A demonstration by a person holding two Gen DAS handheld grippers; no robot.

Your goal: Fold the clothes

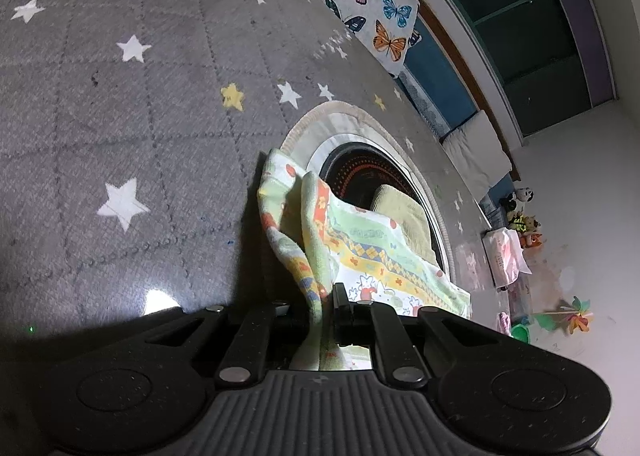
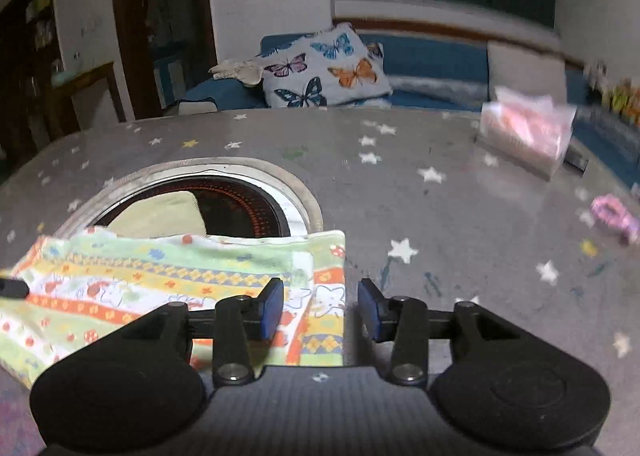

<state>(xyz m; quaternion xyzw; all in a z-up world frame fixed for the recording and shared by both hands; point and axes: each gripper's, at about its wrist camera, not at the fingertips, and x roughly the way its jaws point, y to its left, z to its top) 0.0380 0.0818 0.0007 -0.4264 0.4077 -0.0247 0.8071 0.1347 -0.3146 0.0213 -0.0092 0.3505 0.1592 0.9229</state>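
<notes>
Left tongs (image 1: 320, 308) pinching patterned cloth (image 1: 360, 252) | right tongs (image 2: 320, 310) spread over its corner

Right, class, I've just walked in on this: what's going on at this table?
A person is folding a small patterned cloth on a grey star-print table cover, using a handheld gripper in each hand. The left gripper is shut on one edge of the cloth, which bunches up between its fingers. The right gripper is open, hovering over the cloth's opposite corner without gripping it. The cloth lies partly across a round opening in the table.
</notes>
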